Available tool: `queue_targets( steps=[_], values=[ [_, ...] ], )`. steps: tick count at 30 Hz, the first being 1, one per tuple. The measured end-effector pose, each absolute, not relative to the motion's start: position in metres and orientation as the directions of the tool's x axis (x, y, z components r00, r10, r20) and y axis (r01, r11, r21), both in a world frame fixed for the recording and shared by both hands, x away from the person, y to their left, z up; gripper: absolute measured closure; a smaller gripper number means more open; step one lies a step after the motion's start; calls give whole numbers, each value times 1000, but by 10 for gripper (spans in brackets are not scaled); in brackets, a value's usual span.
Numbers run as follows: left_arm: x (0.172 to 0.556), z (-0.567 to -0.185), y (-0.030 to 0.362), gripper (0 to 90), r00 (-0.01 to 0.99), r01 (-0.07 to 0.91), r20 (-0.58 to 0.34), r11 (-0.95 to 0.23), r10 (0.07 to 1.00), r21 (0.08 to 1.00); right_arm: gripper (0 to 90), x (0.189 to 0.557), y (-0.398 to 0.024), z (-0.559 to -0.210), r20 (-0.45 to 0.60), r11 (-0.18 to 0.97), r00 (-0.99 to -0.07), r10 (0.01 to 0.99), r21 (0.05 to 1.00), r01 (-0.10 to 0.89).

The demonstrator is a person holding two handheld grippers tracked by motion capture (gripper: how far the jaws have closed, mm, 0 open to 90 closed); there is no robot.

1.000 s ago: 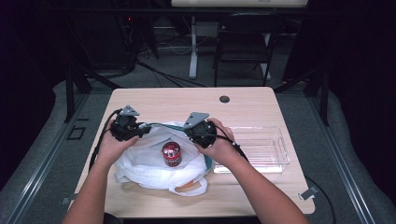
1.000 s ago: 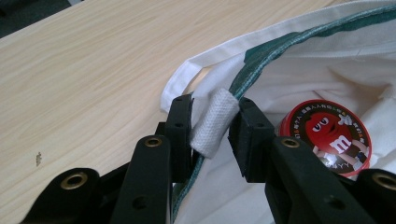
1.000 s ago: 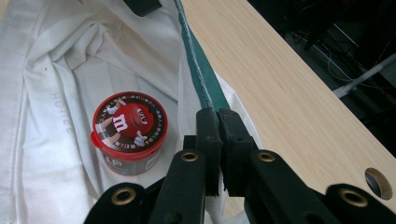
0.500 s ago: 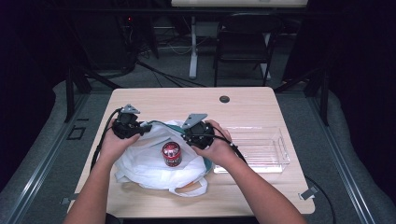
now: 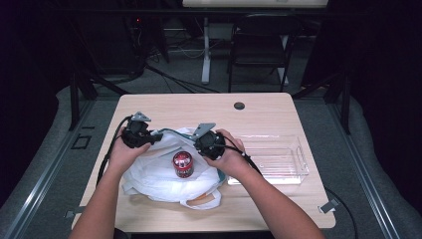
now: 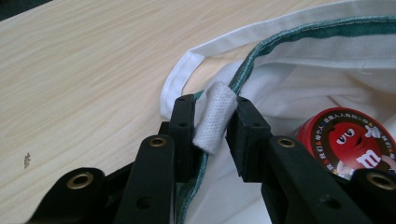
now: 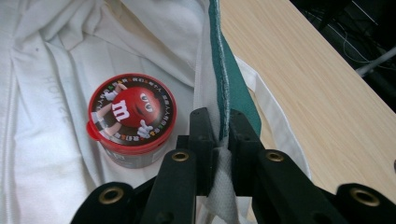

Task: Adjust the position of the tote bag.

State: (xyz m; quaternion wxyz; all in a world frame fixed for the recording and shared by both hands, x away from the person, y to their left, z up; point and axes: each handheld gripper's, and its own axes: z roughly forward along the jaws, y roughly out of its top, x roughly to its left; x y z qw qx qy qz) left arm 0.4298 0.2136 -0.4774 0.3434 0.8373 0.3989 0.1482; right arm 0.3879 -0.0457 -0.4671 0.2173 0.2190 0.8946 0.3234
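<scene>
Bag (image 5: 154, 177) lies open on the surface (image 5: 179, 107), a red tin (image 5: 182, 164) inside; left tongs (image 5: 149, 138) and right tongs (image 5: 201, 144) each pinch the rim, the tin between them.

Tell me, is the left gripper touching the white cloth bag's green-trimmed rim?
Touching. The left gripper view shows the left gripper with its jaws clamped on the white cloth bag rim.
</scene>
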Motion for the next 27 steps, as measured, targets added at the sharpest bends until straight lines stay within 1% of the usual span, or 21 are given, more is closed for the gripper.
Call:
queue_targets(
  steps=[7,11,15,20,27],
  values=[
    [433,-484,209,729,633,573,-15,-454,774,682,836,394,-46,-472,-270,713,-798,539,651,262],
    [434,-486,207,728,633,572,1,-468,774,674,838,398,-47,-477,-265,712,-791,551,644,280],
    [436,-490,206,718,636,573,8,-478,772,665,838,403,-49,-483,-244,701,-787,567,645,304],
    [438,-495,205,720,629,592,-13,-467,778,656,839,407,-50,-488,-224,692,-786,577,645,324],
    [441,-500,203,724,625,604,-11,-474,781,641,839,411,-50,-493,-207,689,-784,585,638,345]
  ],
)
